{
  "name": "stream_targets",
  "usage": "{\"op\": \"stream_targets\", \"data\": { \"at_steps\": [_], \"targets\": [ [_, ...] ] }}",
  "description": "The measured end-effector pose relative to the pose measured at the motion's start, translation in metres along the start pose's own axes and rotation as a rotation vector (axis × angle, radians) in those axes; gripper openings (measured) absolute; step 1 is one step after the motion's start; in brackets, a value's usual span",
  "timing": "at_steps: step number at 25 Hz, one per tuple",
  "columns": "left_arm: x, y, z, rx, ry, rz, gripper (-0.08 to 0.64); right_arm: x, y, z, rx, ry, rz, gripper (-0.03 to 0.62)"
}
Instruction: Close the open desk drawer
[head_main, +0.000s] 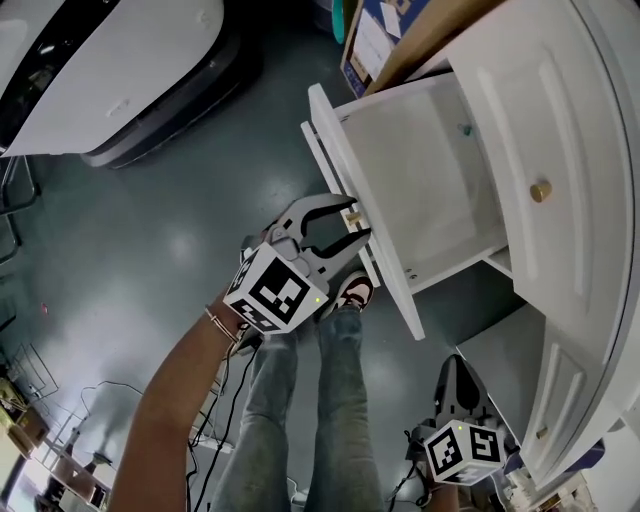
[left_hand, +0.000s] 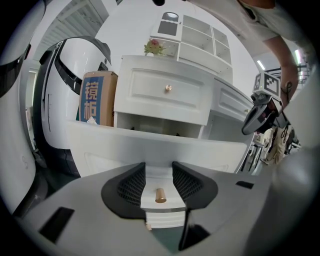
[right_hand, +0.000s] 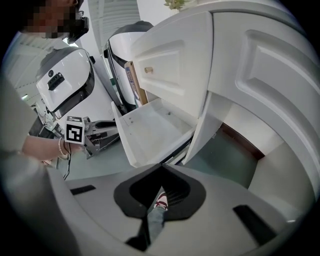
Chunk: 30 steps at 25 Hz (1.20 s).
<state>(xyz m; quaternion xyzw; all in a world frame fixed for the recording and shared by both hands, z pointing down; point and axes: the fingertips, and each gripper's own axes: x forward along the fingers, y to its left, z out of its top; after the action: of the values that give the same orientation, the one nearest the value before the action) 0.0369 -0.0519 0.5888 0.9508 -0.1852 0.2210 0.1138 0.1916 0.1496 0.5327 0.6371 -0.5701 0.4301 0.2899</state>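
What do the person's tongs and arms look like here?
Both the left tongs and right tongs are grey with black ribbed pads, each carrying a white cube with black square markers. Black cables hang from the left one. The left forearm has no sleeve; a thin bracelet circles the wrist.

The white desk drawer (head_main: 420, 170) stands pulled well out, open, a small brass knob (left_hand: 160, 195) on its front.

Test lab: white desk (head_main: 570, 100) among bulky machines (head_main: 110, 70)
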Motion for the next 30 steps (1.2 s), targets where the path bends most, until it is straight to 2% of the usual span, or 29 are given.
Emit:
{"op": "stream_targets", "data": {
  "at_steps": [6, 15, 30],
  "targets": [
    [0.021, 0.001, 0.009, -0.013, 0.021, 0.035, 0.169, -0.008, -0.024, 0.007, 0.017, -0.010, 0.004, 0.006],
    [0.055, 0.002, 0.031, -0.012, 0.027, 0.048, 0.169, -0.010, -0.047, 0.017, 0.040, -0.021, 0.026, 0.006],
    [0.101, 0.003, 0.055, 0.004, 0.058, 0.030, 0.169, -0.006, -0.077, 0.022, 0.084, -0.014, 0.056, 0.006]
  ]
}}
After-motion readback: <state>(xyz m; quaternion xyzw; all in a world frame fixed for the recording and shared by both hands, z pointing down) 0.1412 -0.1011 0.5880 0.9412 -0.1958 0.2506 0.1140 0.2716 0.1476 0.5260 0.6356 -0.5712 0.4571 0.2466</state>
